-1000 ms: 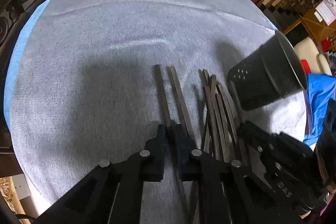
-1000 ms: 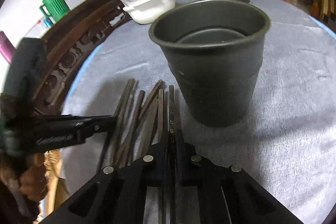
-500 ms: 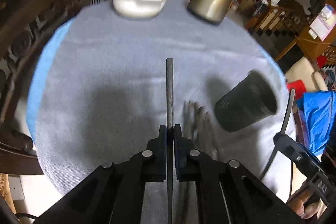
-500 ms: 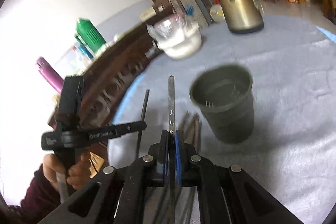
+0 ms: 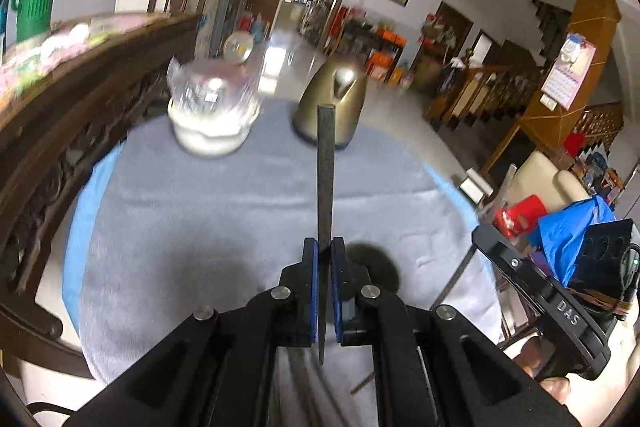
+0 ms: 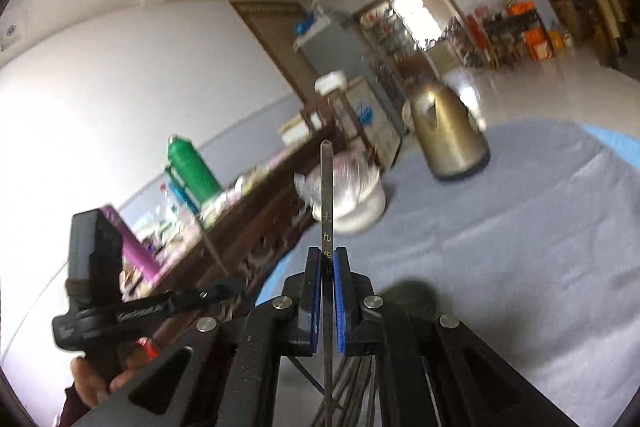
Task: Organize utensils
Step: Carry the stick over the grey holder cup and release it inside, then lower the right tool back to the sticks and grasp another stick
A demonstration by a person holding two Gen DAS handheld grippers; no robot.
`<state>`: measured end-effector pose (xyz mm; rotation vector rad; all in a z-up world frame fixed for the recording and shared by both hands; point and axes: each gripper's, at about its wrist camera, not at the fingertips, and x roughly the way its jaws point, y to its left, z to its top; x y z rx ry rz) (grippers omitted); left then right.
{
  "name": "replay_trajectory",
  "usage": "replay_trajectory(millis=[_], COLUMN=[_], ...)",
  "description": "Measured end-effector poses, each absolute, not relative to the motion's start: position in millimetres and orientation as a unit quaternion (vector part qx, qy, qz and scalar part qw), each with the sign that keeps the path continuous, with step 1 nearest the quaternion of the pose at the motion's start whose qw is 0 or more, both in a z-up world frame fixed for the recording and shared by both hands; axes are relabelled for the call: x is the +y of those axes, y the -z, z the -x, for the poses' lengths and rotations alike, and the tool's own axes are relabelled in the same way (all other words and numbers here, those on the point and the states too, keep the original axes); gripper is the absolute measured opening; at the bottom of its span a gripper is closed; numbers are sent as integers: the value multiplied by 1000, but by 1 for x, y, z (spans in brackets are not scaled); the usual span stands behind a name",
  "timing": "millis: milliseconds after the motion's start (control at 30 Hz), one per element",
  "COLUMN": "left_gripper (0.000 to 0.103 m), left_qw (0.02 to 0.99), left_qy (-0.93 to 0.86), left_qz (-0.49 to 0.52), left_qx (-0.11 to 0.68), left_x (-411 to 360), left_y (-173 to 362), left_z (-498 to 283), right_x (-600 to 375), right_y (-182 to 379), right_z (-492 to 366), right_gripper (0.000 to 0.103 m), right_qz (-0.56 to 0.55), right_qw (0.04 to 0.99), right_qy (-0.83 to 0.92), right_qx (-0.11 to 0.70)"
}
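Note:
My left gripper (image 5: 325,247) is shut on a dark chopstick (image 5: 325,167) that sticks up past its pads, held high above the grey tablecloth (image 5: 200,219). My right gripper (image 6: 327,255) is shut on another chopstick (image 6: 326,187), one printed with small characters. Only the top of the dark cup (image 6: 412,293) shows, behind my right gripper's fingers; in the left wrist view the cup (image 5: 374,261) is a dark blob. Several loose chopsticks (image 6: 354,387) lie below my right gripper. Each view catches the other gripper (image 5: 486,239) (image 6: 236,287) at its side.
A gold kettle (image 5: 332,103) and a white bowl covered in plastic (image 5: 212,119) stand at the far side of the table. A carved wooden rail (image 5: 60,131) runs along the left, with a green flask (image 6: 192,171) behind it. A hand (image 6: 92,379) holds the left gripper.
Both grippers have risen from the table and tilted up, each lifting one chopstick out of the pile. The cup and pile have dropped low in both views.

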<state>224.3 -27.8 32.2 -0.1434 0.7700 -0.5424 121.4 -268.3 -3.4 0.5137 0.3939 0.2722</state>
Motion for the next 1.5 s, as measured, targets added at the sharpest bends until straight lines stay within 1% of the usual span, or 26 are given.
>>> replay_trajectory(millis=[200,333,433,600,800,1000,1033,1067,1100,1133,1167,1200,1267,1333,1400,1467,1500], left_gripper=[6,6,6,6,6,7,9,16,26,31,37,41,42,43,48,48,48], left_qw=[908,917,923,929,917,906,907,906,906,907,910,911,916,919,920,919,919], left_qy=[253,245,241,234,239,246,246,248,249,251,250,249,242,231,219,206,197], left_qz=[78,91,95,92,62,51,45,41,41,45,48,49,50,52,58,61,60], left_qx=[325,302,286,273,312,340,340,340,339,335,328,325,317,314,319,330,337], left_x=[-40,-50,-58,-74,-93,-90,-88,-86,-83,-78,-71,-67,-55,-44,-33,-21,-17], left_y=[-63,-73,-72,-57,-26,-15,-16,-15,-16,-18,-20,-21,-22,-20,-14,-4,3], left_z=[-230,-230,-232,-236,-236,-229,-226,-224,-221,-216,-211,-209,-200,-194,-189,-184,-181], right_x=[-284,-290,-286,-277,-270,-279,-281,-284,-285,-288,-290,-291,-291,-291,-290,-292,-291], right_y=[-24,-31,-26,-8,5,17,19,19,20,19,20,19,16,14,14,17,20], right_z=[-124,-127,-133,-144,-148,-140,-138,-134,-131,-126,-119,-110,-94,-84,-76,-68,-66], right_gripper=[6,6,6,6,7,10,13,21,37,48,70,71,71,71,69,69,65], right_qz=[-249,-245,-215,-182,-164,-188,-193,-200,-206,-213,-219,-221,-211,-210,-213,-215,-217], right_qw=[956,964,973,977,976,964,962,960,959,959,959,961,967,968,967,966,965], right_qy=[-82,-49,-18,-7,-19,-43,-45,-50,-54,-60,-65,-65,-60,-59,-64,-64,-66], right_qx=[128,96,87,108,143,184,187,187,185,179,165,150,132,125,125,130,135])
